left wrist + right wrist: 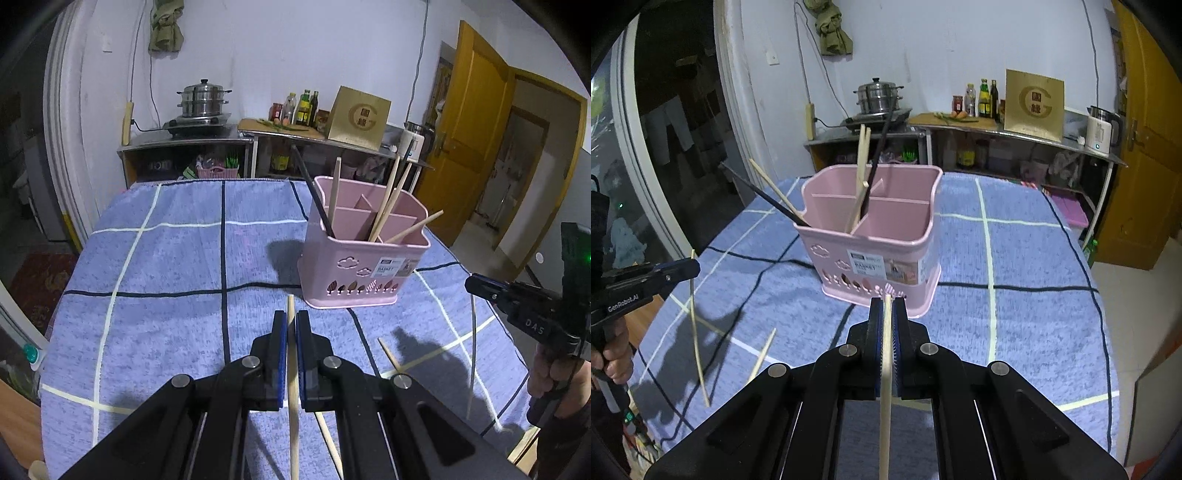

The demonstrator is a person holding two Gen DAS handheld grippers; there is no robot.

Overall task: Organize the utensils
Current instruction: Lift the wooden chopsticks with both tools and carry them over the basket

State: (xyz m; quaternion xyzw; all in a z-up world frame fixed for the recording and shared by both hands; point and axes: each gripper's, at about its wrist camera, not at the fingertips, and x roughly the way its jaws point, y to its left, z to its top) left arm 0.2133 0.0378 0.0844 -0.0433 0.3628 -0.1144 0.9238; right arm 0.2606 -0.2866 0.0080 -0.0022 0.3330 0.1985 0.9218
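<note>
Left wrist view: my left gripper (291, 325) clamps one chopstick (293, 417), my right gripper (886, 314) another (885, 406). The caddy (875, 254) stands mid-table, a spare stick (761, 356) near the front edge. I judge either long stick could twist in its pinch and miss a compartment.

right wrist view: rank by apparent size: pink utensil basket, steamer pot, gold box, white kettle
1. pink utensil basket, by far the largest, though also nearest the camera.
2. gold box.
3. steamer pot and white kettle: look about alike, so not ranked. All three stand on the far counter.
</note>
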